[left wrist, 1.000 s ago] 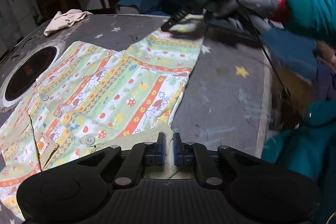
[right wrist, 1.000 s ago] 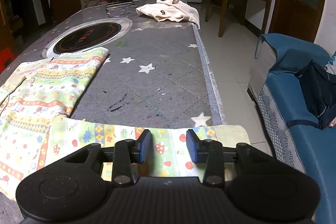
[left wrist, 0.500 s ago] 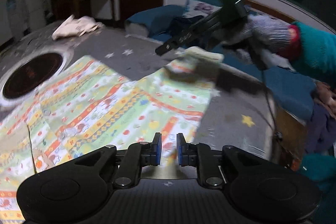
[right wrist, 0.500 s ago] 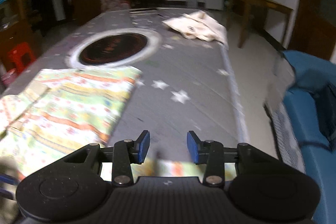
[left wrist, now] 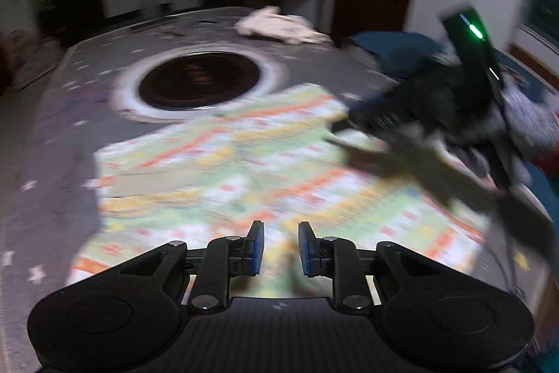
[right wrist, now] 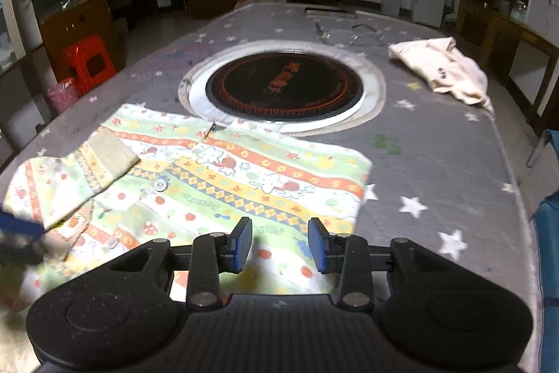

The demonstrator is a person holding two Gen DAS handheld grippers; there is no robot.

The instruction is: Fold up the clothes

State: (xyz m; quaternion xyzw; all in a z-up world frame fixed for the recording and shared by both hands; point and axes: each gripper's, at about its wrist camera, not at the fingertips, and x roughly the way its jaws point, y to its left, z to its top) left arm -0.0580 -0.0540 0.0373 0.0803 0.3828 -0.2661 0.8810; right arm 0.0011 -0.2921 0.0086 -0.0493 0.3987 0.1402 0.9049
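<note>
A colourful striped baby shirt (left wrist: 244, 170) (right wrist: 262, 177) lies spread on the grey star-print table (right wrist: 436, 163). In the motion-blurred left wrist view my left gripper (left wrist: 279, 249) hovers open over the shirt's near edge, only shirt fabric showing behind the gap. My right gripper (right wrist: 281, 243) is open above the shirt's right part with nothing between its fingers. It shows blurred at the right of the left wrist view (left wrist: 353, 117). A sleeve with a beige cuff (right wrist: 108, 156) lies folded in over the shirt's left side. A blue left fingertip (right wrist: 17, 226) is beside it.
A round black cooktop (right wrist: 284, 86) (left wrist: 199, 86) is set into the table beyond the shirt. A cream garment (right wrist: 450, 72) (left wrist: 279, 27) lies crumpled at the far right edge. A red stool (right wrist: 89, 63) stands left of the table and a blue sofa (right wrist: 548, 215) to the right.
My left gripper has let go of the shirt's edge and swung over the shirt. The sleeve has been carried from the table's right side onto the shirt, and the right gripper moved left with it.
</note>
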